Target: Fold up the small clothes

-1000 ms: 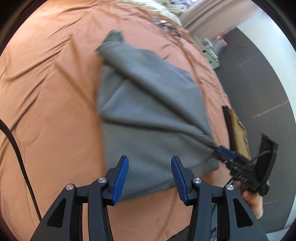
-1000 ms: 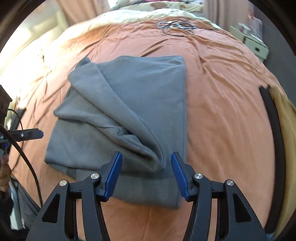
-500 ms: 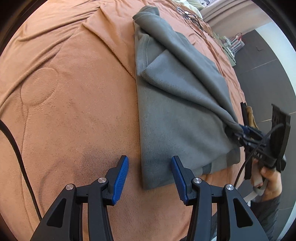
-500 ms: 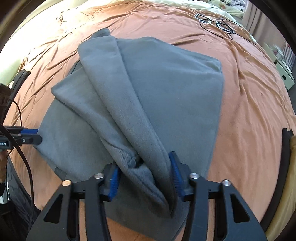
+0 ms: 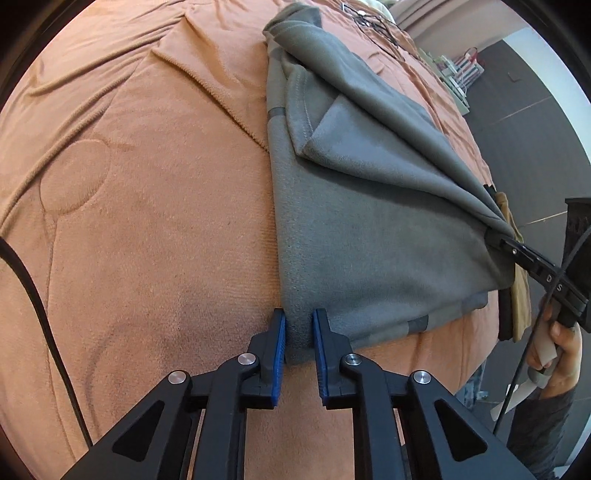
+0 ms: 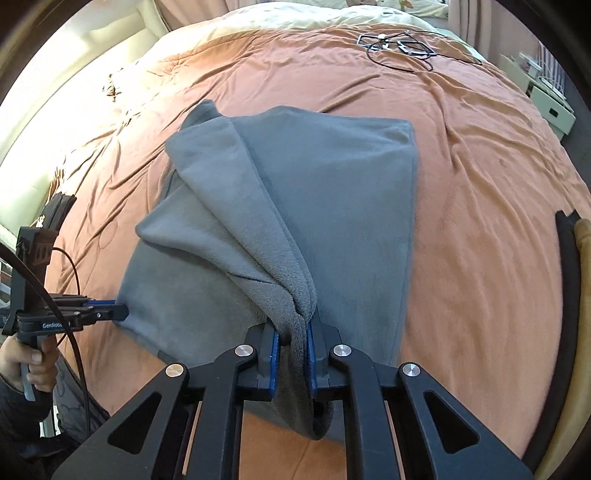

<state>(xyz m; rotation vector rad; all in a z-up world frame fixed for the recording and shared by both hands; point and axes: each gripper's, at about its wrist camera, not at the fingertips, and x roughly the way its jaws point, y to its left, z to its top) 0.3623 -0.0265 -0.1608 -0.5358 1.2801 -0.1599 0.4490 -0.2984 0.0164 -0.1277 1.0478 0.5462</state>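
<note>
1. Well, the biggest thing I have in front of me is the orange quilted bedspread [image 6: 480, 177]; it fills both views, wrinkled, with a pale cream cover [image 6: 295, 18] beyond its far edge.
2. Next is the grey fleece garment [image 6: 343, 192], lying mid-bed, partly folded, with one layer drawn up into a ridge that runs toward my right tongs.
3. My right gripper [image 6: 291, 350] has just been closing, and its blue pads now pinch a bunched corner of the fleece; loose cloth hangs below the jaws.
4. My left gripper [image 5: 299, 343] has likewise just been closing and now clamps the near left corner of the garment where it meets the bedspread.
5. Only the right wrist view gives me the room's far side: a tangle of black cable [image 6: 399, 46] on the far bedspread, a white drawer unit [image 6: 550, 103] off the far right, and curtains behind.
6. Only the left wrist view shows dark floor tiles [image 5: 517, 122] at the right and the stitched circle pattern in the quilt at the left.
7. Each view catches the other tool: the left view shows the right gripper [image 5: 495, 236] biting the fleece, with the right hand [image 5: 561, 347] below it; the right view shows the left hand [image 6: 33, 362] at the near left.
8. A black strap with a tan cloth [image 6: 583, 236] lies at the right bed edge.
</note>
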